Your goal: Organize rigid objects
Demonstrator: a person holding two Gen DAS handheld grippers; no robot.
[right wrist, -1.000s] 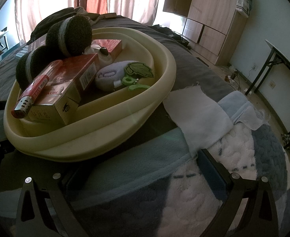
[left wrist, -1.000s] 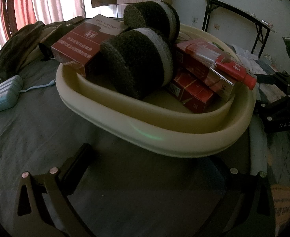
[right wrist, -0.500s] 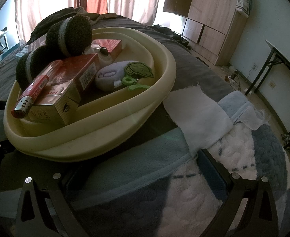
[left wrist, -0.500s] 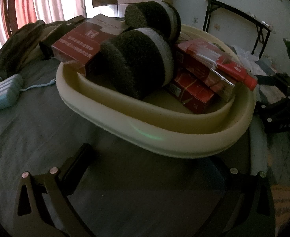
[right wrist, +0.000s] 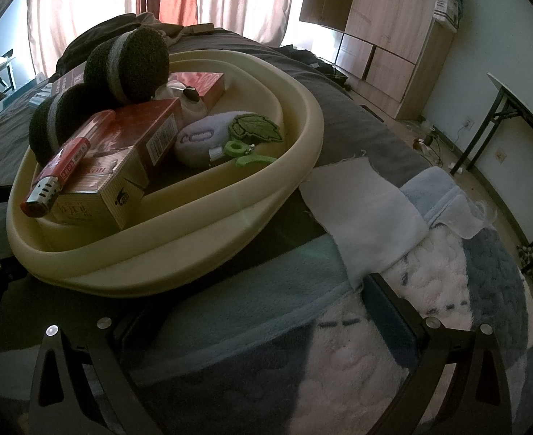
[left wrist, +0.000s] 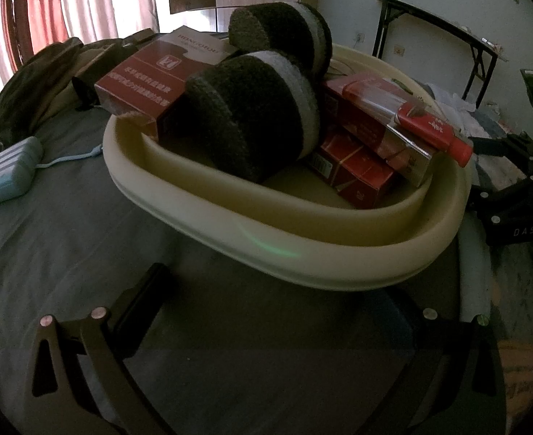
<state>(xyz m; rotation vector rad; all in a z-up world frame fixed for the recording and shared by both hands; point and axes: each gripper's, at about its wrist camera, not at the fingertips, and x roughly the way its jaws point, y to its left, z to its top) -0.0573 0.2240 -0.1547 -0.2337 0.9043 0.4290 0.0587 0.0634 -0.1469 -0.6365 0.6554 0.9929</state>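
Observation:
A cream oval basin (left wrist: 302, 253) (right wrist: 194, 253) rests on a bed. Inside lie two dark round sponges with a grey band (left wrist: 255, 116) (right wrist: 128, 61), several red cartons (left wrist: 150, 79) (right wrist: 136, 137), a red lighter (left wrist: 433, 130) (right wrist: 60, 174) on top of a carton, and a white pouch with a green leaf (right wrist: 208, 137). My left gripper (left wrist: 277, 301) stands open just short of the basin's near rim, nothing between its fingers. My right gripper (right wrist: 255, 308) is open too, over the blanket beside the basin.
A light blue gadget with a cord (left wrist: 11, 170) lies left on the grey sheet. A white cloth (right wrist: 360, 210) and a fluffy blue-white blanket (right wrist: 447, 308) lie right of the basin. Dark clothes, curtains, a wooden wardrobe (right wrist: 393, 29) and a folding table (left wrist: 447, 47) stand beyond.
The left wrist view has shifted very slightly; the basin and its contents stay put. The right gripper has not moved.

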